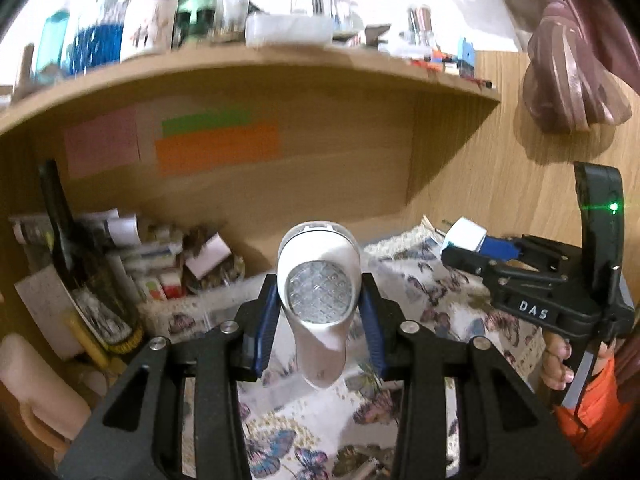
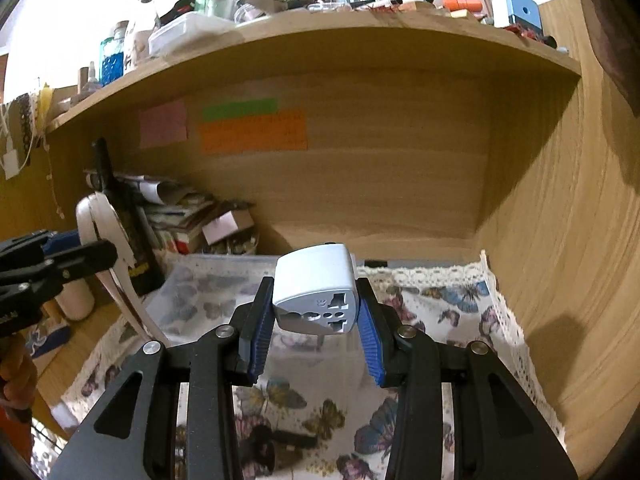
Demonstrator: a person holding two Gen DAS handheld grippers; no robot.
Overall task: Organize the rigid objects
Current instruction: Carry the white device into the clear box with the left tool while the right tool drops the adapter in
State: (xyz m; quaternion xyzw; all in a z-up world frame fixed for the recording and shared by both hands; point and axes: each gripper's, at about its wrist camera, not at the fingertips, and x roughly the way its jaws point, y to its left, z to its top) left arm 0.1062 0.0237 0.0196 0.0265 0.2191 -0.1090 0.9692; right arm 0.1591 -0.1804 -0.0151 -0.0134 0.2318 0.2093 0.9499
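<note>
My left gripper (image 1: pixel 320 300) is shut on a white hand torch (image 1: pixel 319 280), its round LED face turned toward the camera, lifted above the butterfly-print cloth (image 1: pixel 424 308). My right gripper (image 2: pixel 316 308) is shut on a white travel plug adapter (image 2: pixel 316 292), socket face toward the camera, raised over the same cloth (image 2: pixel 440 320). In the left wrist view the right gripper (image 1: pixel 476 248) shows at the right with the adapter (image 1: pixel 464 236) in it, held by a hand (image 1: pixel 556 364). The left gripper's black body (image 2: pixel 44 268) shows at the left edge of the right wrist view.
A wooden shelf board (image 2: pixel 320 36) crowded with bottles, jars and boxes runs overhead. Sticky notes (image 2: pixel 252 130) are stuck on the back panel. Papers, small boxes and a dark bottle (image 1: pixel 76 264) pile up at the back left. A wooden side wall (image 2: pixel 560 220) stands to the right.
</note>
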